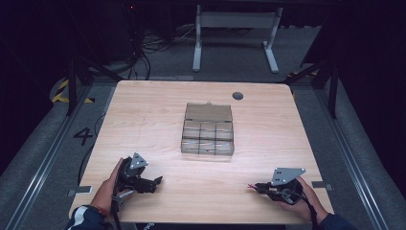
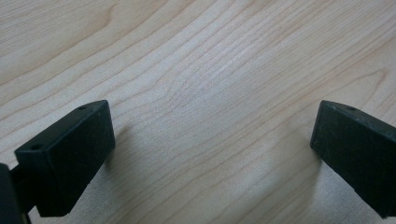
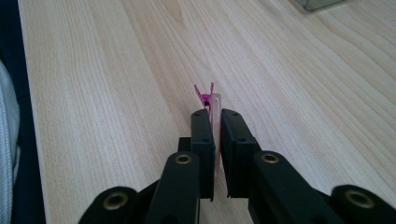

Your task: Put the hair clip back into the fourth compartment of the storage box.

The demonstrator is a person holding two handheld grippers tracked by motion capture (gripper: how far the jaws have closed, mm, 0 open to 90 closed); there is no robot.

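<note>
My right gripper (image 3: pixel 216 122) is shut on a small pink clip (image 3: pixel 206 96), whose magenta forked end sticks out past the jaw tips. In the high view that gripper (image 1: pixel 261 187) lies low near the table's front right and points left, with the clip (image 1: pixel 250 185) at its tip. My left gripper (image 2: pixel 212 128) stands open, its jaws wide apart over bare wood with nothing between them. It rests at the front left (image 1: pixel 152 183) in the high view. A clear compartment box (image 1: pixel 208 136) sits at the table's middle with its lid folded back.
The wooden table (image 1: pixel 143 120) has a round grey cable port (image 1: pixel 238 96) near its far edge. A corner of the box (image 3: pixel 317 3) shows at the top right of the right gripper view. Beyond the table stand a white desk frame (image 1: pixel 234 33) and cables on the floor.
</note>
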